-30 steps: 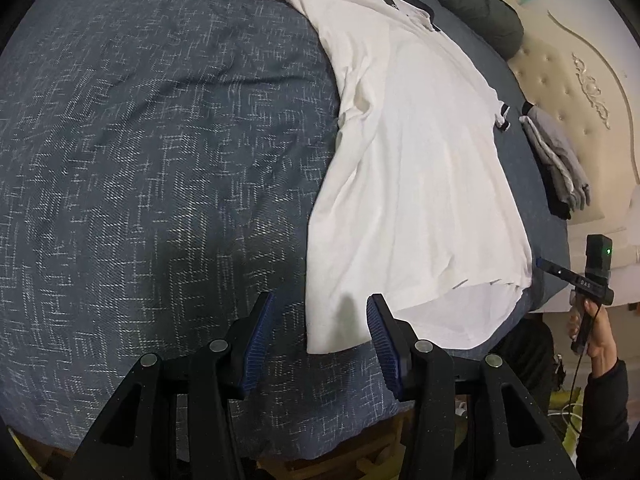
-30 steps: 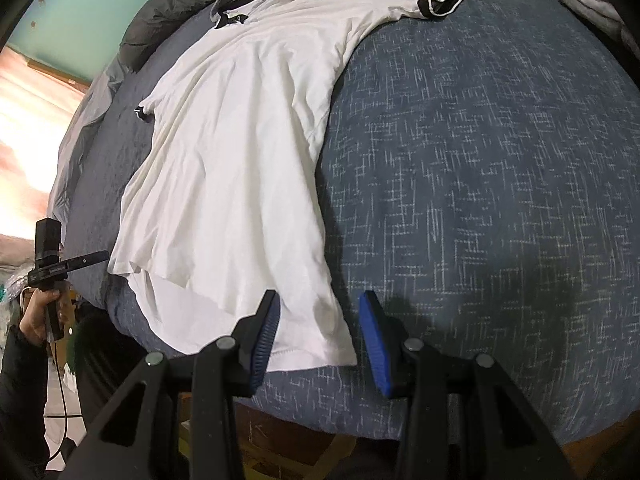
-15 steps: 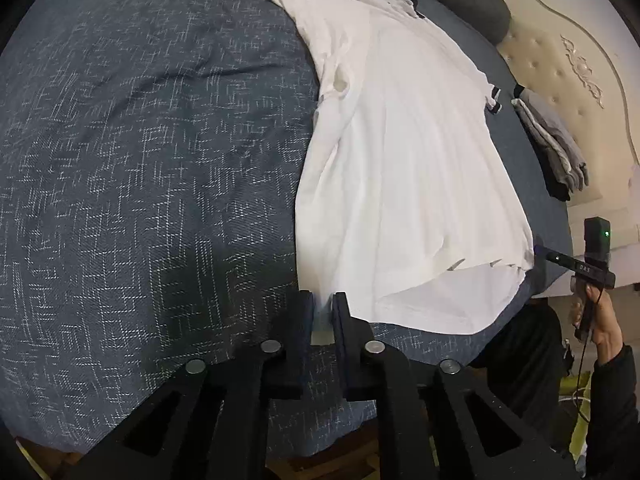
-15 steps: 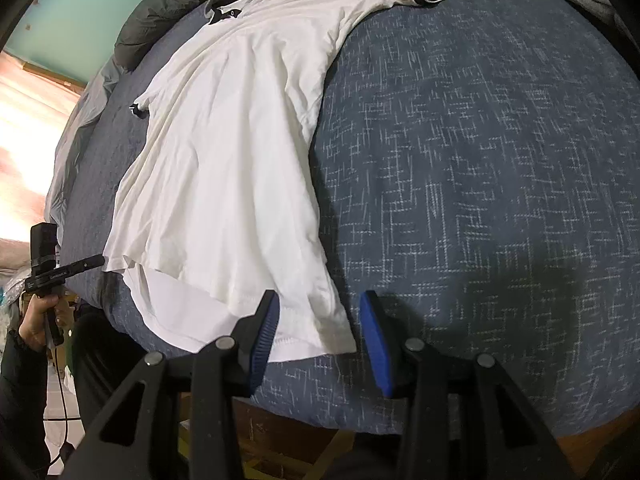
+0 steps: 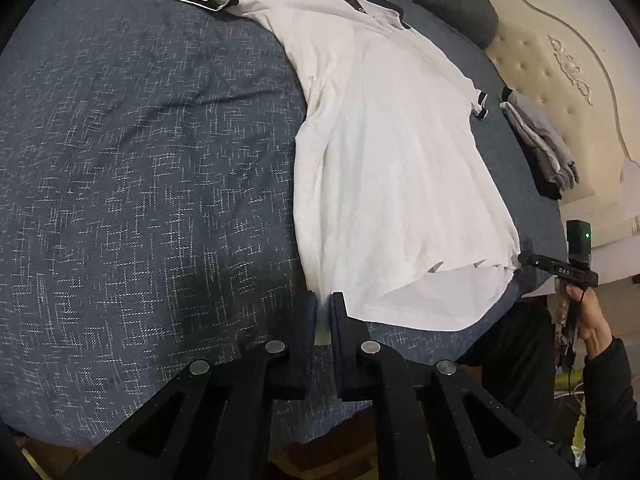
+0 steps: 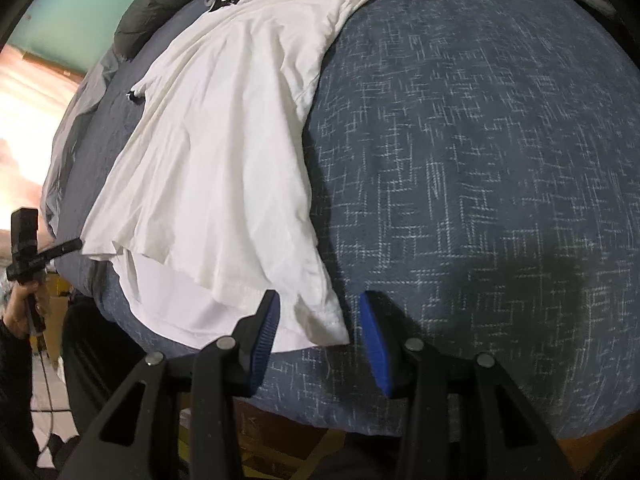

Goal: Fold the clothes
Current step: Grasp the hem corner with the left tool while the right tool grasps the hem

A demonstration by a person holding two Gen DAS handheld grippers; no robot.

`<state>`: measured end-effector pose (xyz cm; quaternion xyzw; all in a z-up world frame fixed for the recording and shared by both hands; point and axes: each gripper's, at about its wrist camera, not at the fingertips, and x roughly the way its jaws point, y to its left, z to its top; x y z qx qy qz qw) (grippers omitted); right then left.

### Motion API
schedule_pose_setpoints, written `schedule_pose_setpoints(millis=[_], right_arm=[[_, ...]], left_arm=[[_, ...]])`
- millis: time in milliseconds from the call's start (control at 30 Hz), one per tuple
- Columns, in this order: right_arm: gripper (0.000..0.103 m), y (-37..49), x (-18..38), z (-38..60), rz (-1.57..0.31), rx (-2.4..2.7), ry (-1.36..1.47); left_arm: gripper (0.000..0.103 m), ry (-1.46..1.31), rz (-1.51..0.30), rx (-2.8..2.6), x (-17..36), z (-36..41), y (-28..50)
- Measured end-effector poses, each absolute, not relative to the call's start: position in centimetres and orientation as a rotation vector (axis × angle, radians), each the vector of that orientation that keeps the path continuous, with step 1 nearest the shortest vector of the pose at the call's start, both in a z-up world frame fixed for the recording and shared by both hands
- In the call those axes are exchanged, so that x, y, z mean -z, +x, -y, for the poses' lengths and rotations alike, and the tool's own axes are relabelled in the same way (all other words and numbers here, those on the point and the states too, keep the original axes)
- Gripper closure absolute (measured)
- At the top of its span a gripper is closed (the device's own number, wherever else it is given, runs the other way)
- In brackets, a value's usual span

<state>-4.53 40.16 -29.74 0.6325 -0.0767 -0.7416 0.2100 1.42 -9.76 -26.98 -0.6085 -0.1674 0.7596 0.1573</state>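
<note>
A white polo shirt with black collar and sleeve trim lies flat on the dark blue bed cover, collar far, hem near. My left gripper is shut on the hem's left corner, which shows pinched between the pads. In the right wrist view the shirt has its right hem corner between the blue pads of my right gripper. Those jaws are closing, with a gap still showing beside the cloth. Each view shows the other gripper small at the far hem corner: the right gripper, the left gripper.
A stack of folded grey clothes lies by the cream tufted headboard. A dark grey quilt is bunched beyond the collar. The bed's near edge drops off just under both grippers. A person's hand and dark sleeve are at the side.
My left jaws, open around the hem corner a second ago, have closed on it. The right jaws have narrowed slightly around the other corner. Neither hand has shifted much.
</note>
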Motion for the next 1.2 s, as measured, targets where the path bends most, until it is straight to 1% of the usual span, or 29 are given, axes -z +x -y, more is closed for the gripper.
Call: schedule_pose_setpoints(millis=[33,100,133,267,367,600,700,833,933,1033,1200], right_arm=[[0.087,-4.5,29.7,-40.2,0.222,2.062,1.750],[0.094,-4.5,29.5,-40.4,0.229,2.067,1.731],[0.095,-4.5,29.1,-40.5,0.228,2.075,1.714],[0.096,-4.2,26.9,-41.3,0.221,2.123,1.631],[0.097,-4.0,24.1,-42.4,0.212,2.168,1.564],[0.097,-2.4,19.6,-43.9,0.129,2.216,1.492],[0.097,-1.6,21.4,-44.3,0.094,2.212,1.541],[0.097,-1.3,24.8,-44.2,0.051,2.187,1.626],[0.097,-1.2,26.9,-44.5,0.072,2.171,1.669],[0.097,-1.4,27.7,-44.8,0.101,2.171,1.678],[0.097,-1.7,27.3,-44.9,0.129,2.175,1.665]], left_arm=[[0.096,-1.738,0.480,-2.175,26.9,10.0,1.5],[0.096,-1.719,0.478,-2.191,26.3,10.2,1.6],[0.097,-1.708,0.474,-2.200,26.0,10.2,1.6],[0.097,-1.684,0.455,-2.215,24.5,10.8,1.8],[0.097,-1.659,0.449,-2.233,22.8,11.5,2.2],[0.097,-1.612,0.406,-2.243,19.8,11.9,3.4],[0.097,-1.624,0.392,-2.227,20.3,11.6,3.8],[0.097,-1.700,0.399,-2.181,23.1,11.3,4.0],[0.097,-1.744,0.391,-2.151,24.9,10.8,4.1],[0.097,-1.774,0.385,-2.131,26.2,10.4,4.2],[0.097,-1.797,0.399,-2.124,27.1,10.6,4.5]])
